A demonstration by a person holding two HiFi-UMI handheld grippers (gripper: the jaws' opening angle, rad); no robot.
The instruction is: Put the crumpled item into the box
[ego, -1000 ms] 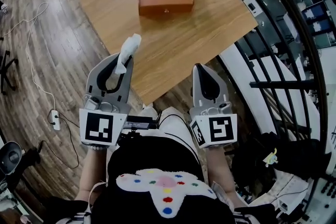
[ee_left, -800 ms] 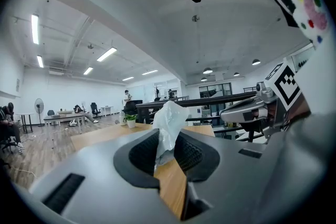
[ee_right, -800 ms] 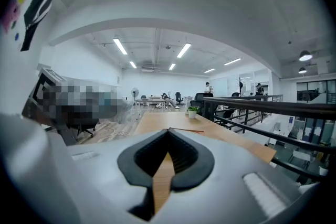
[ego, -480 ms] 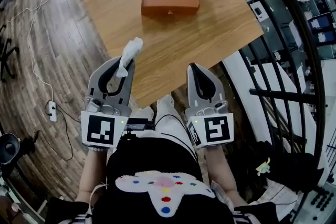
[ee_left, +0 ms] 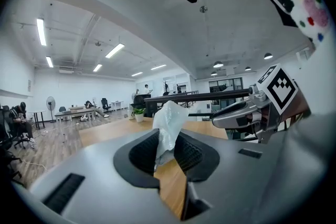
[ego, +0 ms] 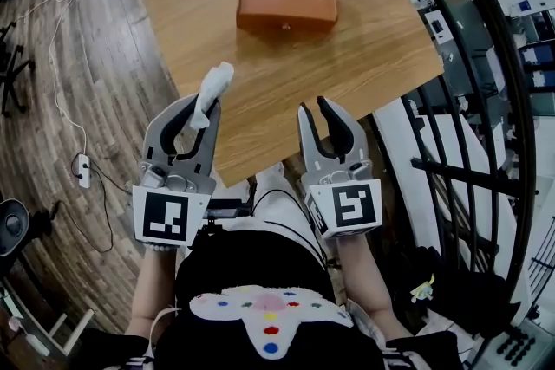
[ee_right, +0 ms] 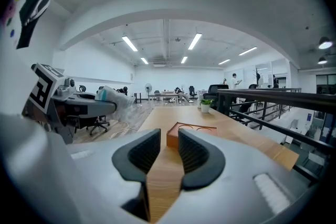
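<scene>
**The right gripper opens up and moves in**

A second ago the right gripper (ego: 314,106) had its two jaws shut, tip to tip. Now the jaws stand apart, with a gap between them and nothing in it. It has also slid forward and a little to the left in the head view. Before, its tips were just at the edge of the table (ego: 364,56). Now they are over the wood. The box (ego: 287,0) shows a bit more to the right than before.
</scene>
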